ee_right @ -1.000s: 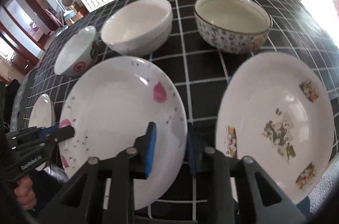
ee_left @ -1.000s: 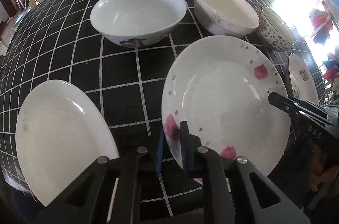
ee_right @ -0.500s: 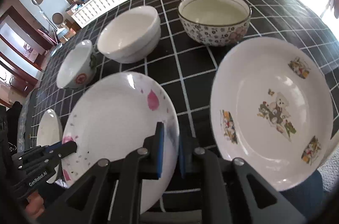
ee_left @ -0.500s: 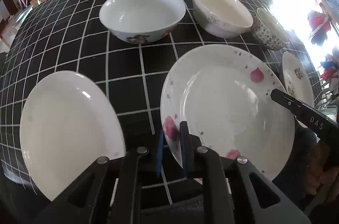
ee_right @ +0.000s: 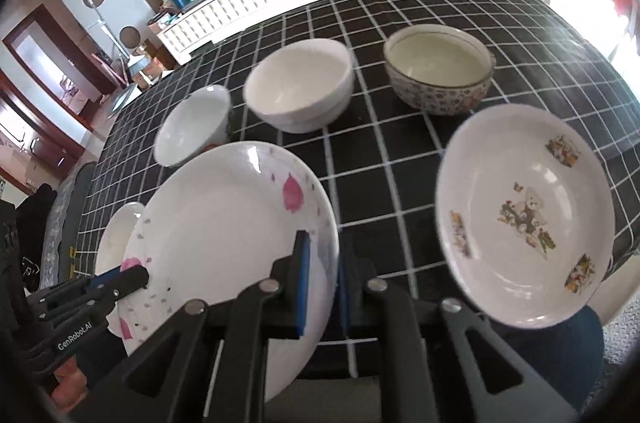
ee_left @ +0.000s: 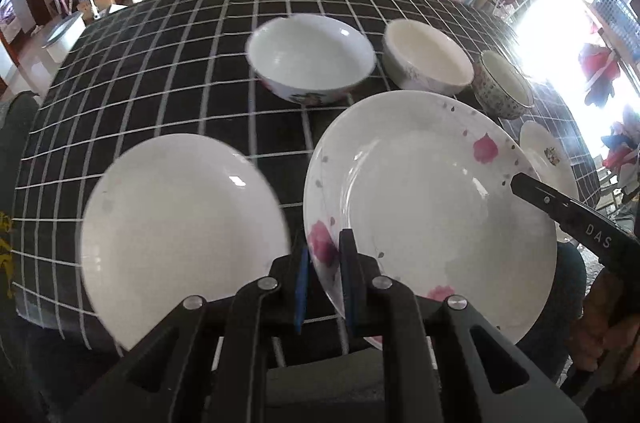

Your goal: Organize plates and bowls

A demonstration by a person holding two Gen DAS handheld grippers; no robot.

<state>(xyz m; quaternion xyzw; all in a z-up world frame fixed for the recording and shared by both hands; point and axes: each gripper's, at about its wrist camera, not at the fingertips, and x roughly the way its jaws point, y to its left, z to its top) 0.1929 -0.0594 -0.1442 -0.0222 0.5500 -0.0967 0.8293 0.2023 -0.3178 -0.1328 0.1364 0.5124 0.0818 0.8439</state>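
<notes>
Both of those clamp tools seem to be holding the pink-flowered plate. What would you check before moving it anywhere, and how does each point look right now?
1. Left gripper shut on the rim of the white plate with pink flowers: ok.
2. Right gripper shut on the opposite rim: ok.
3. Plate fairly flat between the two tools: ok.
4. Plate clear of the black checked tablecloth: cannot tell.
5. Plain white plate to the left bare and free as a stacking spot: ok.
6. Teddy-bear plate and the three bowls out of the plate's way: ok.
</notes>
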